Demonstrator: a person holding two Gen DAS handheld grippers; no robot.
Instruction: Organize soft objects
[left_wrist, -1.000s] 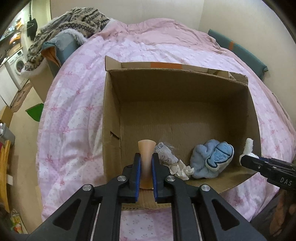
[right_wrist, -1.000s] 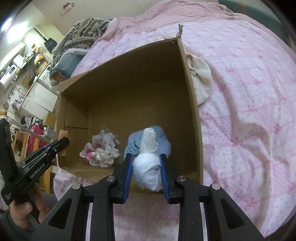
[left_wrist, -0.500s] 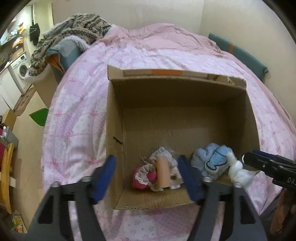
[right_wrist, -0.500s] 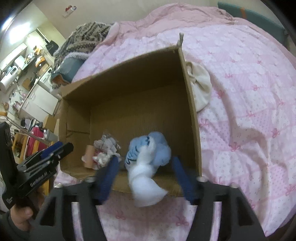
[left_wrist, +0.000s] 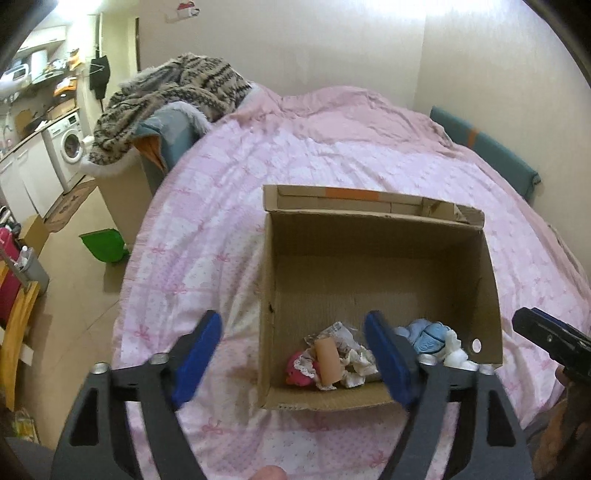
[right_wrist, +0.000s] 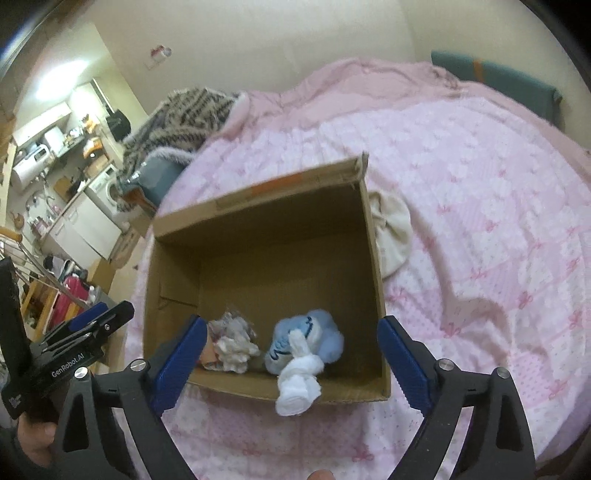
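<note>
- On the bed (left_wrist: 295, 177), a pink patterned quilt carries an open cardboard box (left_wrist: 380, 258), the landmark for everything else here.
- Beside the box's right wall lies a cream cloth (right_wrist: 393, 236), outside it on the quilt; it looks limp and light, best pinched at a raised fold.
- Inside the box, at its near right corner, sits a pale blue plush (right_wrist: 310, 339), rounded and fluffy; it should squash easily, so a grip across its middle would suit.
- Draped over the box's near edge, touching the plush, is a rolled white sock (right_wrist: 297, 384), half hanging out; soft and light, it may slide off.
- At the box's near left lie a frilly white-and-pink bundle (left_wrist: 351, 354) and a small peach roll (left_wrist: 328, 360), both light and yielding.
- The left gripper (left_wrist: 295, 358) hovers over the box's near left corner, jaws spread wide, holding nothing.
- The right gripper (right_wrist: 291, 365) hangs over the near edge, likewise spread and empty.
</note>
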